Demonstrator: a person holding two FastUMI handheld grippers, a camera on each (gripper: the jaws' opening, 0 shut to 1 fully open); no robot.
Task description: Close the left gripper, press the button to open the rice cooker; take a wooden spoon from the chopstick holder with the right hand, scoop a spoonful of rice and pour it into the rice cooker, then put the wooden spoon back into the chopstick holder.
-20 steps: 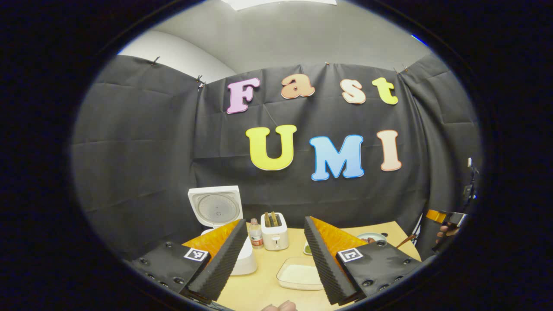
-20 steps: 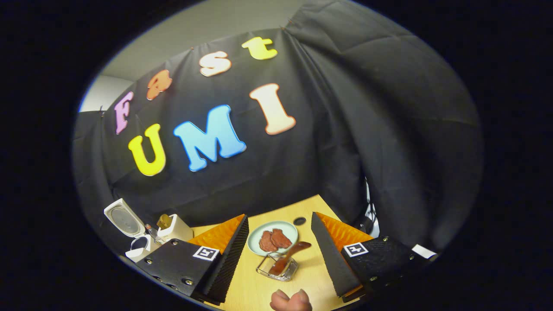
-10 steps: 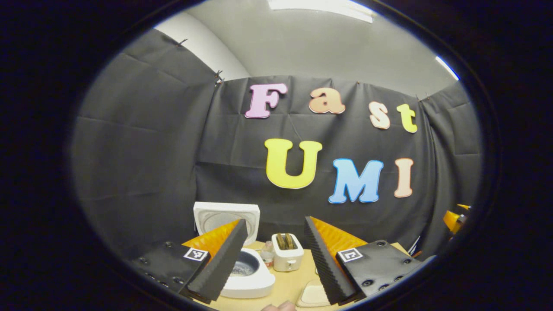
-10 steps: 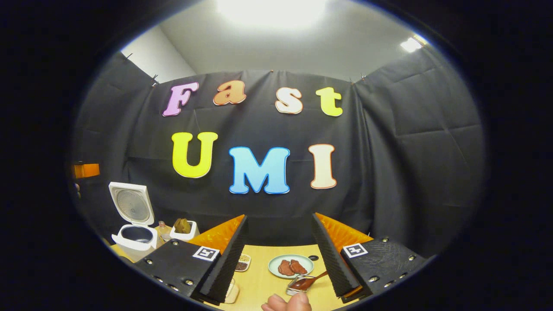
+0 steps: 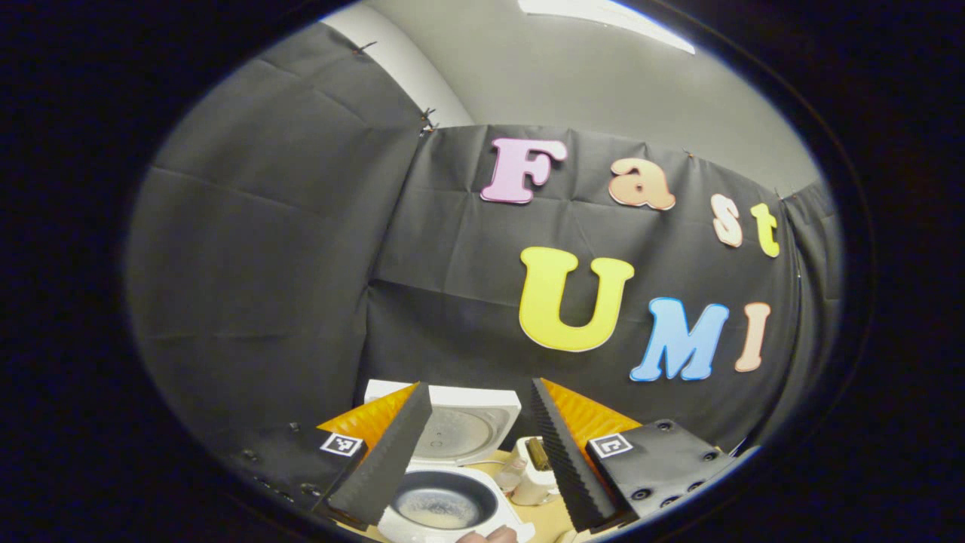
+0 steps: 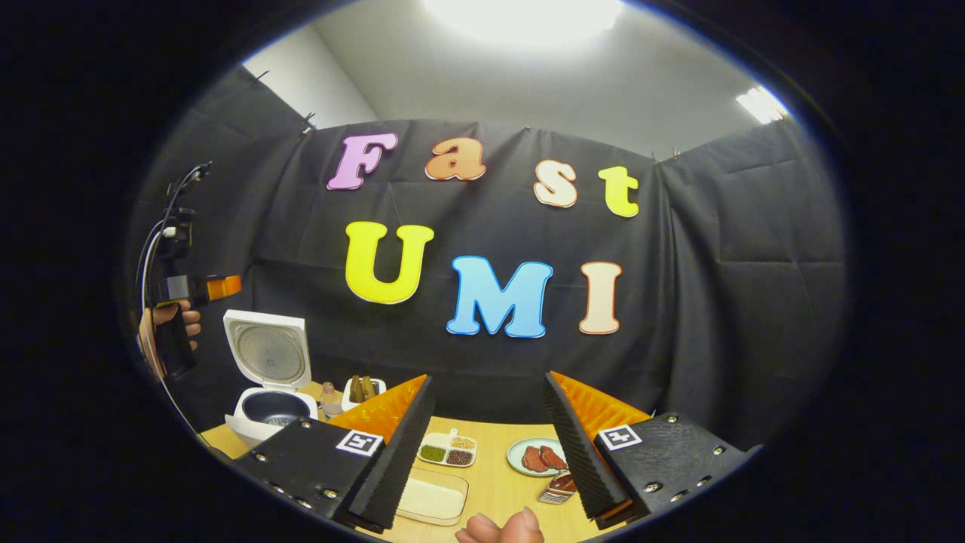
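both tools stand with fingers spread and nothing between them. left tool (image 5: 479, 445) hangs directly over the rice cooker (image 5: 445, 507), whose lid (image 5: 460, 431) is tipped up and back, leaving the dark pot exposed; a pale layer lies in the bottom of the pot, which suggests the rice has been poured. right tool (image 6: 486, 445) is raised above the middle of the desk (image 6: 497, 475), also released. wooden spoon (image 6: 562, 483) leans in the clear chopstick holder (image 6: 556, 495) just beside the right tool's right-hand finger, near the desk's front edge, so the return step looks done. rice tray (image 6: 430, 499) sits at the front edge, between the tools' reach and the cooker at the far left corner. a plate of meat (image 6: 537, 457) and a divided dish (image 6: 446, 449) lie behind it. judgement: task appears essentially complete.
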